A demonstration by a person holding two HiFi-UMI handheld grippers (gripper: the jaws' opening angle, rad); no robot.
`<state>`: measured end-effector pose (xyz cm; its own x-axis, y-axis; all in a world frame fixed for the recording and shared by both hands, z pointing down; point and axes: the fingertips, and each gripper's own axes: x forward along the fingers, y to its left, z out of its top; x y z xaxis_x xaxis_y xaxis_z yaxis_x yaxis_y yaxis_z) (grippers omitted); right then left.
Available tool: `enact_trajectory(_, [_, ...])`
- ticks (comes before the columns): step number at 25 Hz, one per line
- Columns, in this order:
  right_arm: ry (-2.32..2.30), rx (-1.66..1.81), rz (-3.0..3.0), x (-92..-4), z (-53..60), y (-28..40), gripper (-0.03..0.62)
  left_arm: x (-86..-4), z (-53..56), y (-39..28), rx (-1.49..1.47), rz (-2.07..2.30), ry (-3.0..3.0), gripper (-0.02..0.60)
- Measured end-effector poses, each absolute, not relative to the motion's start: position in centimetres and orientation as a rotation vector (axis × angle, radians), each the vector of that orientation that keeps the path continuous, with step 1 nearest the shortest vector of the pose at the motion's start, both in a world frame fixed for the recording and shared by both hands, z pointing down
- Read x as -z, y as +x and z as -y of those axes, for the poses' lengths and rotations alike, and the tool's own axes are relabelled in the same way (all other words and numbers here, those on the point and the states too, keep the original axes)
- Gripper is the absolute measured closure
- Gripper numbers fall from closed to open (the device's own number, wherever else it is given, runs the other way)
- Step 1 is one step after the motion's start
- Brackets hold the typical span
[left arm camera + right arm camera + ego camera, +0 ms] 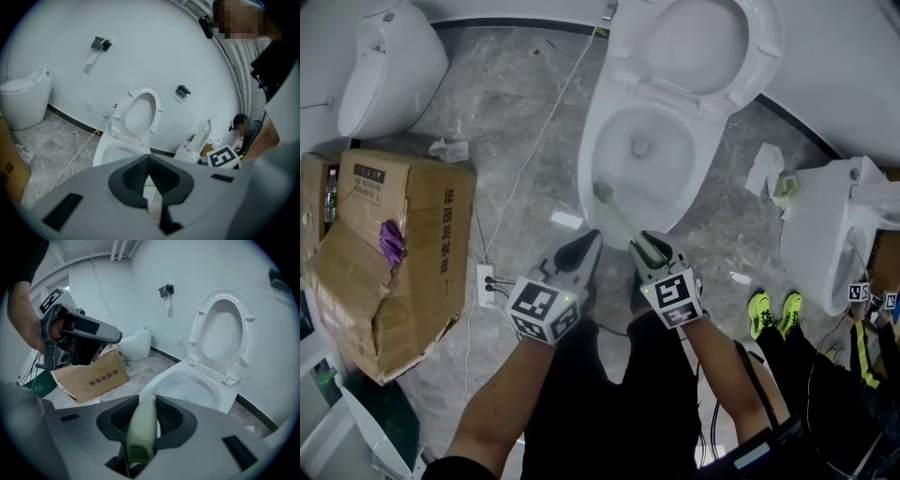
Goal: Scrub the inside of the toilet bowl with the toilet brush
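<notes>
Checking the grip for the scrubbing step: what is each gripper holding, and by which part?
The right gripper is shut on the toilet brush, gripping its pale green handle near the upper end. The left gripper is shut and holds nothing.

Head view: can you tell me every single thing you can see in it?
open toilet: one, white, top middle, seat up
other toilets: two, white, far left and right
toilet brush: one, pale green, head inside the open toilet
cardboard box: one, brown, left
socket strip: one, white, floor beside the box
paper scraps: a few, white, floor
shoes: two, bright green, another person's, right
left gripper: one, grey, fingers together, empty
right gripper: one, grey, fingers shut on the brush handle
</notes>
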<state>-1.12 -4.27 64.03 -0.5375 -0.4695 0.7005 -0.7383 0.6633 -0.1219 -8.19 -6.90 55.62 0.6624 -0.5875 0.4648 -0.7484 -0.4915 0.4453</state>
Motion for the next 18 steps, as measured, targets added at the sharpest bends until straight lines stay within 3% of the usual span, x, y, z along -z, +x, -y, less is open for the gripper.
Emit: enact_trajectory(18, [0.999,-0.547,2.216,-64.4,9.4,-1.3,0.477,-55.8,10.0,-8.2,-0.334,0.998,2.263,0.572])
